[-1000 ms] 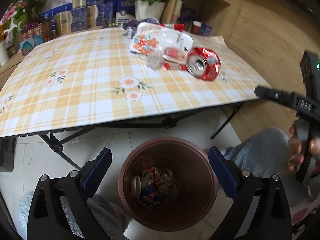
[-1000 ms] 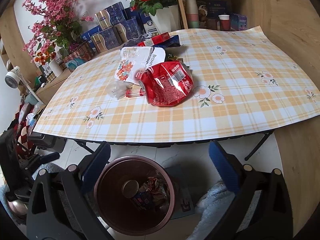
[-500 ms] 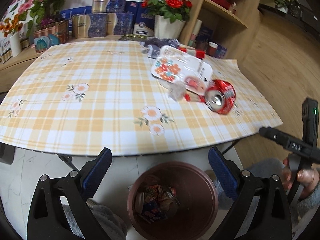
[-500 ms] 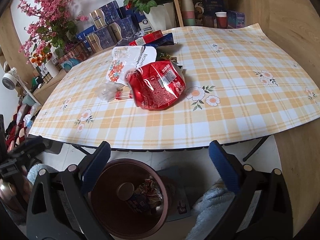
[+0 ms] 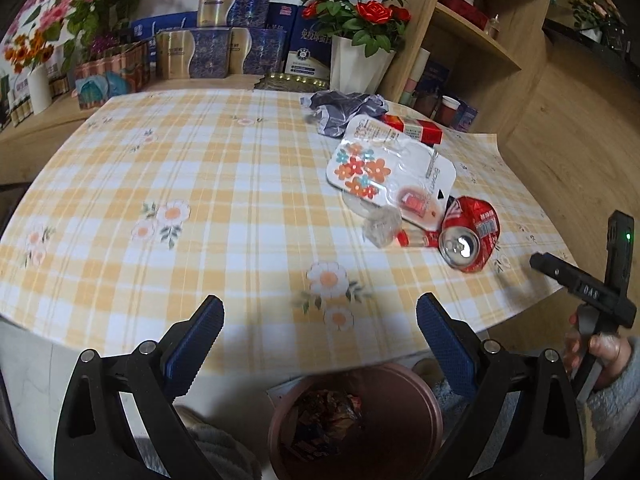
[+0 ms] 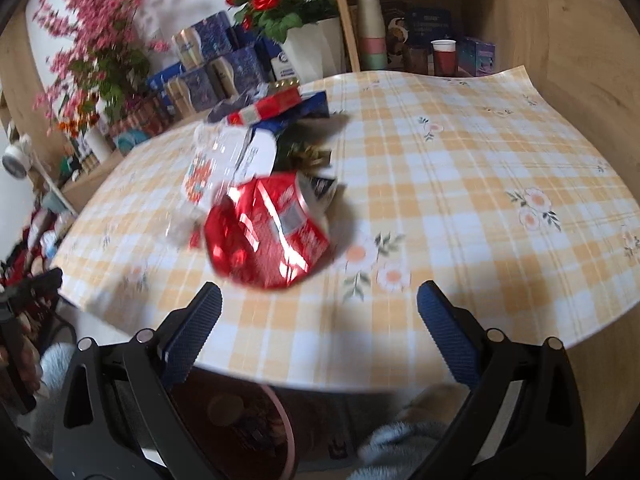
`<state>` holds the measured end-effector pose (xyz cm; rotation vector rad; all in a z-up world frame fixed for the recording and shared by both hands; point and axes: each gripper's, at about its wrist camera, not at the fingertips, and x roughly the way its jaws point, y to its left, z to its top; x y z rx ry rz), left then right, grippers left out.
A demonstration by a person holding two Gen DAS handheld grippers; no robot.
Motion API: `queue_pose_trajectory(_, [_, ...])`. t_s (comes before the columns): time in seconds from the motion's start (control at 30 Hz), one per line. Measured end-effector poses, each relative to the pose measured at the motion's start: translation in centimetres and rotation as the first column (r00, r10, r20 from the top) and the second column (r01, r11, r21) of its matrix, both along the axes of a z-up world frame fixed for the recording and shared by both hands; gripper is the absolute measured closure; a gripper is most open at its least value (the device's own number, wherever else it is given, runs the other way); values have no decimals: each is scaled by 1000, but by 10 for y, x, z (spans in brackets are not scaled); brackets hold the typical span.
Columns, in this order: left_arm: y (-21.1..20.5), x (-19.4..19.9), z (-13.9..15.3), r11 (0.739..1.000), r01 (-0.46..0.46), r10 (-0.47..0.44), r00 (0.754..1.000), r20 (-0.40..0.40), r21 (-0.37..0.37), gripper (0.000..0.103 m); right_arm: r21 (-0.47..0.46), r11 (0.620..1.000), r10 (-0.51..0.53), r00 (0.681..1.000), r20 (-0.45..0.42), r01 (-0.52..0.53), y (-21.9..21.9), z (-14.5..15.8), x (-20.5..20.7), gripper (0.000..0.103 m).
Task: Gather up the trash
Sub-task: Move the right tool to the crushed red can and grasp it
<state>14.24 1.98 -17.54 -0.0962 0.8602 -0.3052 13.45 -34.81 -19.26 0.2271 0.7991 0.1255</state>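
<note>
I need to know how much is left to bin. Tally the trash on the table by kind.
Crushed red can: 1
White flowered blister pack: 1
Red carton: 1
Crumpled grey-blue wrapper: 1
Crumpled clear plastic: 1
Small red packet: 1
Total: 6 told apart in the left wrist view; more may hide in the heap.

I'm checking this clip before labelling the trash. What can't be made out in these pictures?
- Bin contents: left view, dark, and cut off by the bottom edge.
- Pile behind the crushed can: right view, motion blur smears the wrappers.
- Right tongs: left view, only partly in frame.
- Small clear scrap: left view, too small to identify.
</note>
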Motion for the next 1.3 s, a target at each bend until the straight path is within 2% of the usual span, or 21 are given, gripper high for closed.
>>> queue_pose_trajectory(0.13, [-11, 15, 5, 1000, -10, 10, 1000, 14, -27, 9, 41, 998, 36, 999, 9, -36, -6, 0, 26, 17])
queue_pose_trajectory(0.23, [-17, 16, 8, 997, -20, 22, 999, 31, -73, 9, -3, 996, 92, 996, -7, -92, 1, -5, 46, 22])
queue_pose_trajectory(0.37, [-21, 21, 0, 990, -27, 26, 1000, -11, -137, 13, -31, 989, 141, 990, -26, -141, 6, -12, 66, 28])
queue_pose_trajectory(0.53, [-26, 27, -10, 992, -7, 3, 1000, -31, -125, 18, 30, 987, 157, 987, -24, -156, 8, -19, 82, 39])
queue_pose_trajectory(0.6, [-29, 30, -13, 994, 9, -12, 999, -32, -113, 19, 74, 985, 157, 987, -32, -154, 7, -26, 88, 47])
queue_pose_trajectory(0.7, [-34, 35, -20, 995, 32, -36, 999, -40, -93, 21, 151, 977, 160, 986, -45, -151, 4, -35, 92, 51])
queue_pose_trajectory(0.8, [-40, 42, -27, 995, 53, -57, 997, -53, -82, 23, 219, 963, 169, 985, -43, -156, 2, -39, 91, 62])
queue_pose_trajectory(0.93, [-53, 57, -36, 992, 86, -94, 992, -86, -91, 28, 228, 959, 175, 985, -7, -169, 4, -30, 84, 77])
queue_pose_trajectory(1.07, [-66, 73, -40, 989, 93, -104, 989, -100, -111, 33, 211, 969, 123, 991, 50, -131, 1, -14, 71, 79])
queue_pose_trajectory(1.3, [-86, 102, -50, 992, 86, -96, 989, -113, -89, 44, 197, 979, 29, 994, 106, -49, -11, 4, 56, 80])
